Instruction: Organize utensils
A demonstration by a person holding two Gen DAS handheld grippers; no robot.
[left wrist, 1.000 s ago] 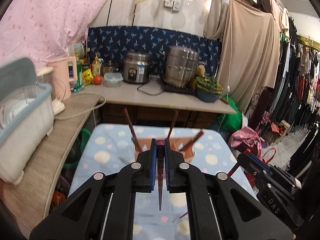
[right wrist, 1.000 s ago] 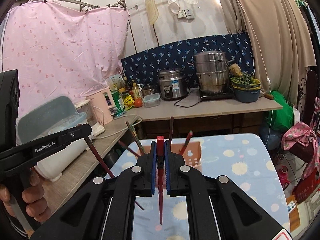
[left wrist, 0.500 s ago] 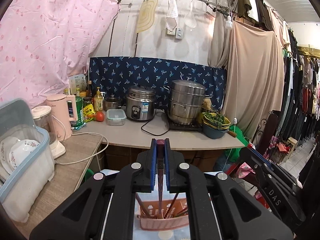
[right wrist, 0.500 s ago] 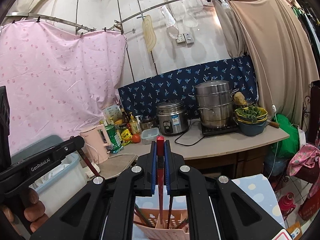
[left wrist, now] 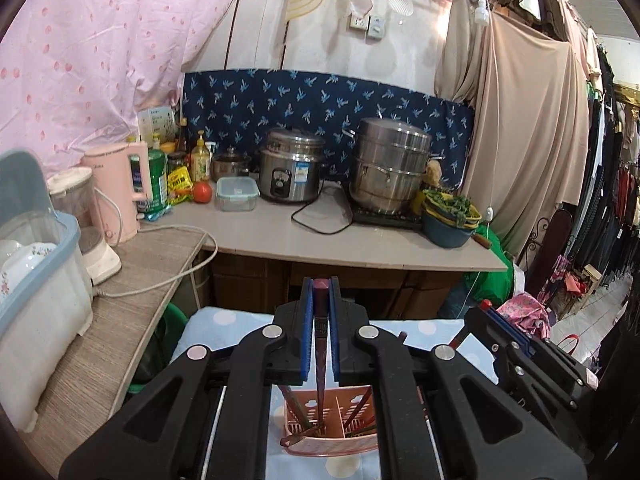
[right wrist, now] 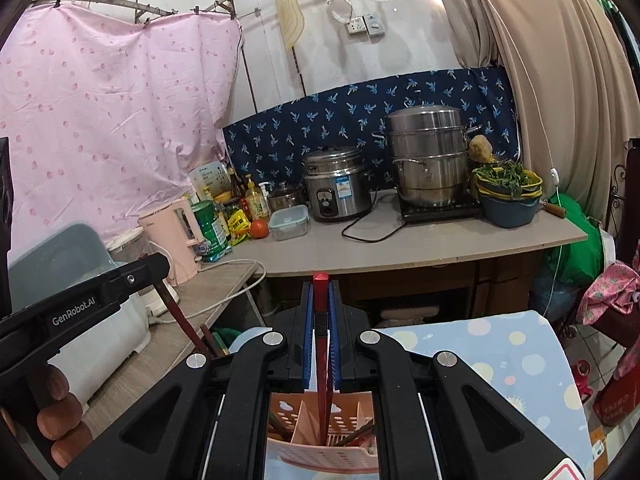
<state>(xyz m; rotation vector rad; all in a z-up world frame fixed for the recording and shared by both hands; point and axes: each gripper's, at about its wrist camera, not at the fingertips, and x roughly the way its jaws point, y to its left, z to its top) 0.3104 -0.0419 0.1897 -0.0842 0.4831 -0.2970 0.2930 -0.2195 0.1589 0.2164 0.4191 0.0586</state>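
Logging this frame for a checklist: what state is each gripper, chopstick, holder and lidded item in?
left gripper: shut on dark red chopstick
right gripper: shut on red chopstick
pink utensil holder: upright, chopsticks inside
rice cooker: lid closed
steamer pot: lid on
food container: lid on

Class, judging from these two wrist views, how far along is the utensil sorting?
Done: several chopsticks already stand in the pink holder. In hand: the left tongs grip a dark chopstick and the right tongs grip a red chopstick, both lowered into it. Left: releasing them.
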